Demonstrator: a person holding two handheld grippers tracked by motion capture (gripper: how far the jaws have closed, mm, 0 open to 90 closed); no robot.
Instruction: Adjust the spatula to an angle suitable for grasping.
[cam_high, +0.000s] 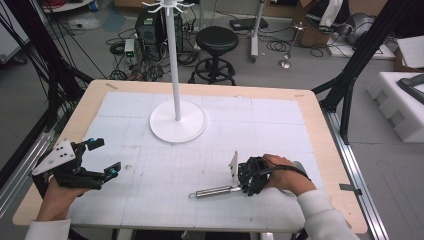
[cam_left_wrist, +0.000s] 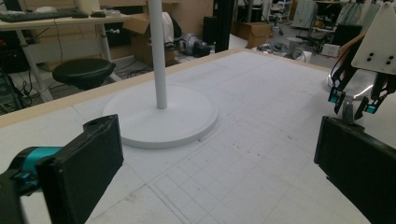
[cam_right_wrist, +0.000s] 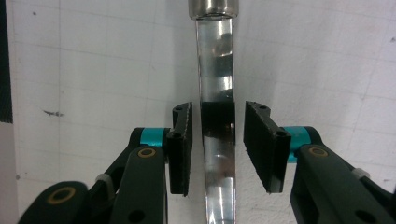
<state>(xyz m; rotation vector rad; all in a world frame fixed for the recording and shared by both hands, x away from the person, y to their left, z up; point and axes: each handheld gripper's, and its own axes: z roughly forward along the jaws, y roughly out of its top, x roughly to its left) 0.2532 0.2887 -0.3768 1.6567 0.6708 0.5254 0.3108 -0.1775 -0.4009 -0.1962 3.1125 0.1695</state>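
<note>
Jaws of right gripper (cam_right_wrist: 217, 140) straddle the metal utensil (cam_right_wrist: 215, 84) untouching (left gripper (cam_left_wrist: 210, 172) spread wide).

1. The utensil (cam_right_wrist: 215, 93) is shiny polished metal, mirror-like on the flat part.
2. Gripper pads (cam_right_wrist: 261, 144) look like matt black ribbed rubber.
3. Table (cam_high: 95, 102) has a pale wood edge under matt gridded paper.
4. The stand (cam_high: 177, 122) is smooth white, slightly glossy.

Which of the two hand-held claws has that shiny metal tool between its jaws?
The right gripper, low over the table: its jaws flank the metal tool without touching yet. The left gripper is wide open on nothing.
</note>
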